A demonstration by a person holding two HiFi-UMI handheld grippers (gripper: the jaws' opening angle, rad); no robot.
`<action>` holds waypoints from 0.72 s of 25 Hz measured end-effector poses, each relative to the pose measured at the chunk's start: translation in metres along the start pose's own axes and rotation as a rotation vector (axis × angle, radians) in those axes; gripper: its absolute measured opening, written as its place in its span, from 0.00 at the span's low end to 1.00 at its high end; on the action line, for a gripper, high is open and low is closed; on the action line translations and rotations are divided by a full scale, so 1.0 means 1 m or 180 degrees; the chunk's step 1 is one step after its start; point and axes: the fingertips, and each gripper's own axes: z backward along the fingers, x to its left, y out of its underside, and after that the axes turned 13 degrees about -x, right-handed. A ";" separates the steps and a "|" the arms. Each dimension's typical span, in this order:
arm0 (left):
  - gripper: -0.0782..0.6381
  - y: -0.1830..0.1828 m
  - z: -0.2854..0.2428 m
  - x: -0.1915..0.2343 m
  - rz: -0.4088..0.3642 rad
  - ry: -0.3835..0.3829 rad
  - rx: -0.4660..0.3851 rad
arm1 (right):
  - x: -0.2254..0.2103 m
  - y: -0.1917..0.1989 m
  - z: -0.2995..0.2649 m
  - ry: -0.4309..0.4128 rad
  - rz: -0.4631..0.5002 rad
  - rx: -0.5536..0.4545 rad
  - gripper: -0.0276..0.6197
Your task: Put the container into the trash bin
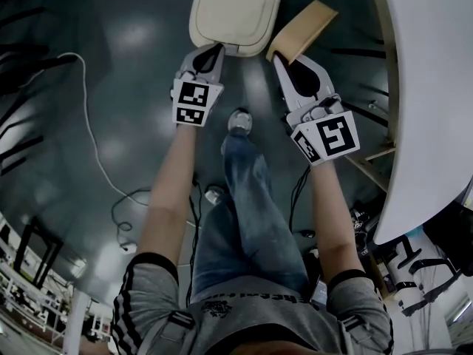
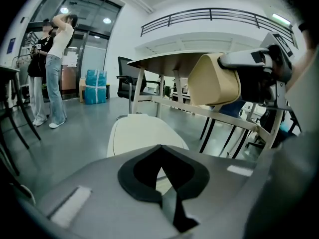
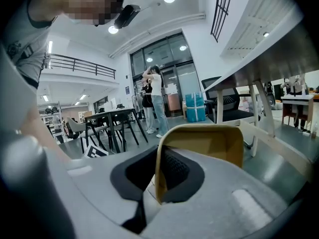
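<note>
Right tongs (image 3: pixel 158 176) pinch side wall of tan container (image 1: pixel 303 26). Left tongs (image 1: pixel 210 55) pressed together, empty, tip at near edge of trash bin (image 1: pixel 235 13); contact unclear. Bin on floor, just left of container. Container long axis runs away from tongs, toward bench (image 1: pixel 432 87). Lid looks closed, left tongs nearer: likely lid first. Left gripper view shows container higher than lid; head view only plan offset. Right gripper view: no bin.

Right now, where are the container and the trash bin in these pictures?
container (image 1: pixel 304 28): head view, on its tan side wall.
trash bin (image 1: pixel 235 13): head view, on the middle of its cream top.
</note>
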 end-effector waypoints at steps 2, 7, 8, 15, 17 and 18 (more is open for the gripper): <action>0.13 0.010 0.000 0.002 -0.0040 -0.0011 0.0053 | 0.004 0.006 0.002 -0.0008 0.0024 -0.0015 0.06; 0.13 0.024 -0.008 0.004 -0.0091 -0.0063 0.0191 | 0.003 0.013 0.008 0.0008 0.0092 -0.0011 0.06; 0.13 0.026 -0.010 0.005 -0.0125 -0.0050 0.0228 | 0.003 0.014 0.010 0.0013 0.0100 -0.0005 0.06; 0.12 0.049 -0.019 0.007 -0.0235 -0.0059 0.0603 | 0.002 0.019 0.020 0.0025 0.0104 0.0022 0.06; 0.12 0.050 -0.019 0.007 -0.0268 -0.0064 0.0701 | 0.001 0.019 0.021 0.0022 0.0109 0.0028 0.06; 0.12 0.050 -0.019 0.007 -0.0268 -0.0066 0.0737 | 0.002 0.018 0.021 0.0020 0.0118 0.0031 0.06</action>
